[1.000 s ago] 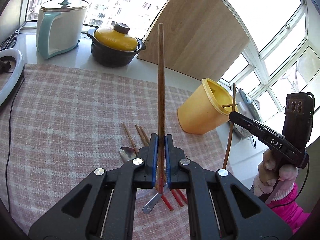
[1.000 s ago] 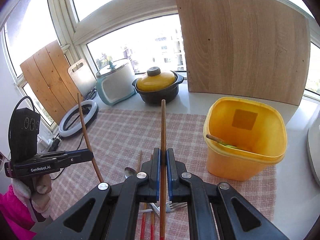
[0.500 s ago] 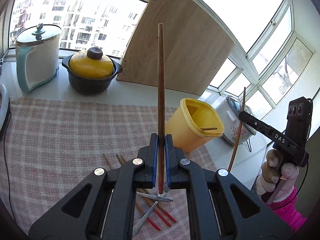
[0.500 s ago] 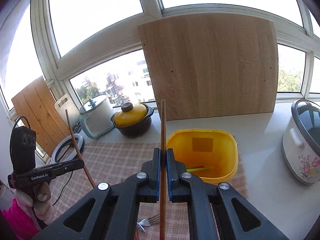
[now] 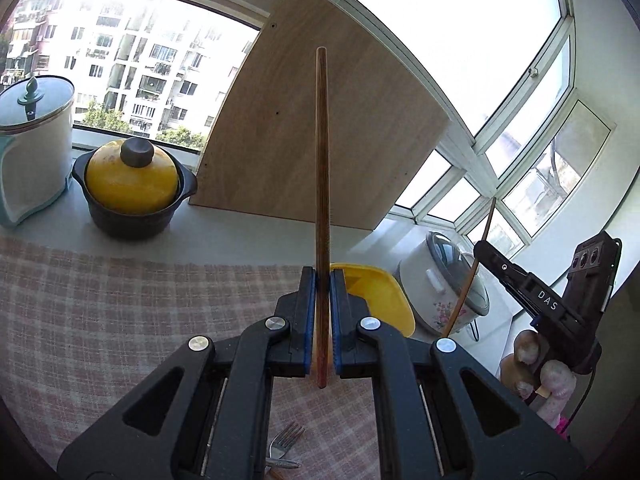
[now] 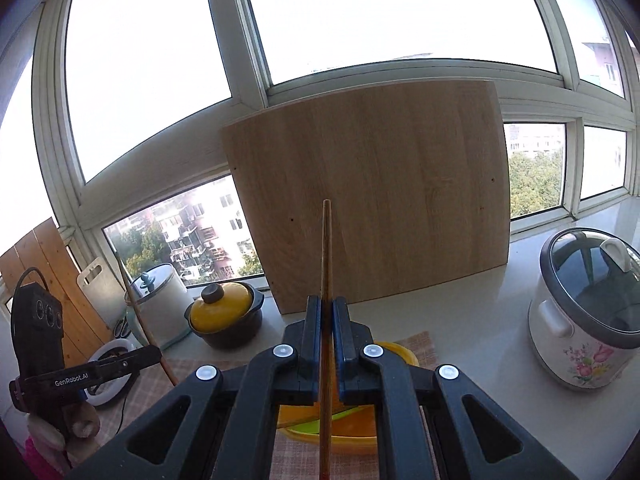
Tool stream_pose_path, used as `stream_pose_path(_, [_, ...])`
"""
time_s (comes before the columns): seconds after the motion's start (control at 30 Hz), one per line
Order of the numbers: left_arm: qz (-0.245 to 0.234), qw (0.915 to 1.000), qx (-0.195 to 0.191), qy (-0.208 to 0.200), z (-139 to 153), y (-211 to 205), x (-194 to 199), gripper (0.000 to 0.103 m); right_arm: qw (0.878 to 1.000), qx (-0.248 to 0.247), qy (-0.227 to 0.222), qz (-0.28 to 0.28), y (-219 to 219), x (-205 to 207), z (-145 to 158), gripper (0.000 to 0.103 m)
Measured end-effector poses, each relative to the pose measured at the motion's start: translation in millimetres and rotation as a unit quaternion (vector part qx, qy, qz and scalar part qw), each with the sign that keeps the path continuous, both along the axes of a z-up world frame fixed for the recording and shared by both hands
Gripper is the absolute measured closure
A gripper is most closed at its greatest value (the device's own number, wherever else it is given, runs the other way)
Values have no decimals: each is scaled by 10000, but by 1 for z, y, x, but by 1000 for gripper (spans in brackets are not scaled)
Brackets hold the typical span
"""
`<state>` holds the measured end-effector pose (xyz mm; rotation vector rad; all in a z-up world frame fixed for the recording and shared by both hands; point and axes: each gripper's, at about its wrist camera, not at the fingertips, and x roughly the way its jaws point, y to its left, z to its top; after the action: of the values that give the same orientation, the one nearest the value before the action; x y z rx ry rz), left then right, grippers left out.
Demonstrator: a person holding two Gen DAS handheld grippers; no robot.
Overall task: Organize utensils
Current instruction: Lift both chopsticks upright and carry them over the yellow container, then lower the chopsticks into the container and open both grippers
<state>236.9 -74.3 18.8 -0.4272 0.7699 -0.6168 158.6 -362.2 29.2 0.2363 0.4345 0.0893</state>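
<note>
My left gripper [image 5: 322,276] is shut on a brown wooden chopstick [image 5: 322,152] that stands upright between the fingers. The yellow plastic bin [image 5: 376,296] lies just right of and below its fingertips. My right gripper [image 6: 327,304] is shut on a second brown chopstick [image 6: 326,248], held upright directly above the yellow bin [image 6: 400,350], which holds a green utensil and a wooden stick. Each gripper shows in the other's view, the right one [image 5: 480,246] and the left one [image 6: 158,354].
A fork [image 5: 285,438] lies on the checked cloth [image 5: 120,304] below the left gripper. A yellow-lidded black pot [image 5: 134,188], a white kettle [image 5: 32,148], a rice cooker [image 6: 584,308], a large wooden board [image 6: 368,192] and a ring light [image 6: 110,364] stand around.
Both grippers have risen and tilted up, each still holding its chopstick. The right one has moved over the yellow bin. The utensil pile has dropped out of the left view.
</note>
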Motion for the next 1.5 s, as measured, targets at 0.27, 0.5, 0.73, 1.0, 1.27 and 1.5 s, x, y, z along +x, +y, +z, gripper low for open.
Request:
stream_pose_path(0.27, [7,9996,-170,-212,5,-26,18,98,9980,394,-275,-421,-12,11,-1,100])
stream_pose_path(0.5, [-64,9997,-104,-213,4,-49,31,98,9952,561,-461,-656,-24,22,1,100])
stream_pose_path(0.73, [-76,9996,81,-258,-2,-63,40,98,9942,515,-569,-756,-29,33,0,100])
stream_pose_path(1.0, [-152,9995,241,-131,-19,-73,45,98,9965,402,-371,-636,-25,49,-22,100])
stream_pose_path(1.27, [-264,9991,341,-32,-29,-78,45,98,9977,378,-46,-559,-27,53,-41,100])
stream_pose_path(1.5, [-449,9980,438,58,-37,-84,40,98,9982,398,299,-326,-29,49,-53,100])
